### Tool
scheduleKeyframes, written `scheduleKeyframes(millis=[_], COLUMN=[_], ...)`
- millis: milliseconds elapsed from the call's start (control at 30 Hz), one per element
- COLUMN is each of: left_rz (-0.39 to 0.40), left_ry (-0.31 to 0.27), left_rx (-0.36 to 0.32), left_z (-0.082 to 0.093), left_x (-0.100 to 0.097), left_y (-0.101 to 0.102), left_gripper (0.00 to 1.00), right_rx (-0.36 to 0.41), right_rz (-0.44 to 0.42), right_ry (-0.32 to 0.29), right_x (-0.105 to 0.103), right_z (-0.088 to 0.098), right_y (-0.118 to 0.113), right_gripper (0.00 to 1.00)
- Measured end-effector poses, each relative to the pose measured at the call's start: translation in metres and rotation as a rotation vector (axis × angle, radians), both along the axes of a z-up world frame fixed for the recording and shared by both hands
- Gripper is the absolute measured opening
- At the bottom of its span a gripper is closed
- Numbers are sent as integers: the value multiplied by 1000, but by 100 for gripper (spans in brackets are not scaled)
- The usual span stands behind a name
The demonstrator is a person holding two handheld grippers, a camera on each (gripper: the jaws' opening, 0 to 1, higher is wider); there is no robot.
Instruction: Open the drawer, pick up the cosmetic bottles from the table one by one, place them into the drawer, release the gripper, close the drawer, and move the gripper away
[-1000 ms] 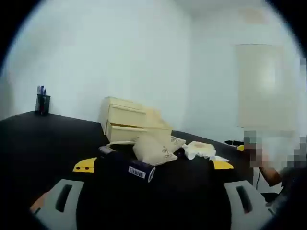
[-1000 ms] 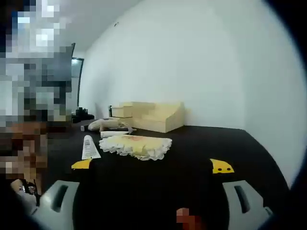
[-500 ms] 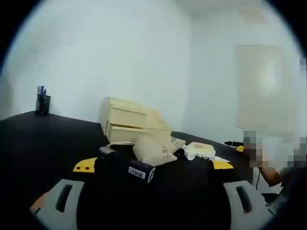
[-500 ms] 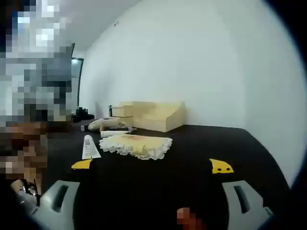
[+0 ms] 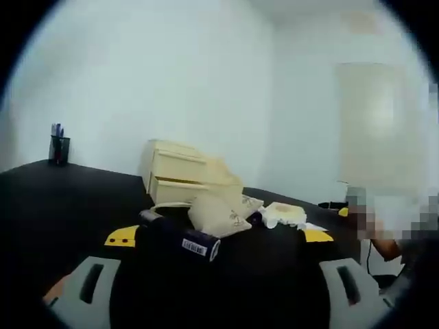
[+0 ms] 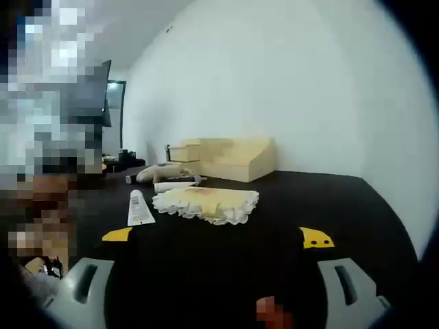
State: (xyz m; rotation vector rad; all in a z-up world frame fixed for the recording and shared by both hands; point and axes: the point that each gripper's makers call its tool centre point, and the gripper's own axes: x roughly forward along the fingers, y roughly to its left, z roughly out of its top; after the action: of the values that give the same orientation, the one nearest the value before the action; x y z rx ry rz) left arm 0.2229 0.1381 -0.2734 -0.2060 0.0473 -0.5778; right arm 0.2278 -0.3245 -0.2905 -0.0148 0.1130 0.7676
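A pale wooden drawer unit [image 5: 180, 178] stands on the black table, its drawers shut; it also shows far back in the right gripper view as the drawer unit [image 6: 230, 159]. A dark cosmetic bottle [image 5: 180, 235] with a white barcode label lies in front of a beige pouch [image 5: 216, 214]. A white tube [image 6: 139, 208] lies left of a frilly yellow pouch [image 6: 206, 203]. My left gripper [image 5: 216, 291] stands open near the table front with nothing between its jaws. My right gripper [image 6: 218, 288] is open too, low over the table.
Yellow markers [image 5: 122, 236] [image 6: 316, 238] lie on the black table. A pen cup [image 5: 60, 147] stands far left by the white wall. More small items [image 6: 168, 179] lie near the drawer unit. A person sits at the table's side.
The right gripper view has shifted a little, so the drawer unit and pouches sit slightly further right. The left gripper view is almost unchanged.
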Motion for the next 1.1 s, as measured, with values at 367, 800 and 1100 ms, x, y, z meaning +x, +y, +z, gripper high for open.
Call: scheduleKeyframes(millis=[367,800,1100], left_rz=[-20,-10,-115], left_ry=[-3,8,-59], left_rx=[-10,-1,23], left_z=[0,-3,6], left_x=[-5,-5,-19], left_y=[-8,-7,-19], left_gripper=[92,90,88], right_rx=[-27,7,-89], right_rz=[33,82,83], right_ry=[8,-9,-62], right_x=[6,14,37], right_z=[20,80,109], right_y=[18,42,38], right_gripper=[92,92,93])
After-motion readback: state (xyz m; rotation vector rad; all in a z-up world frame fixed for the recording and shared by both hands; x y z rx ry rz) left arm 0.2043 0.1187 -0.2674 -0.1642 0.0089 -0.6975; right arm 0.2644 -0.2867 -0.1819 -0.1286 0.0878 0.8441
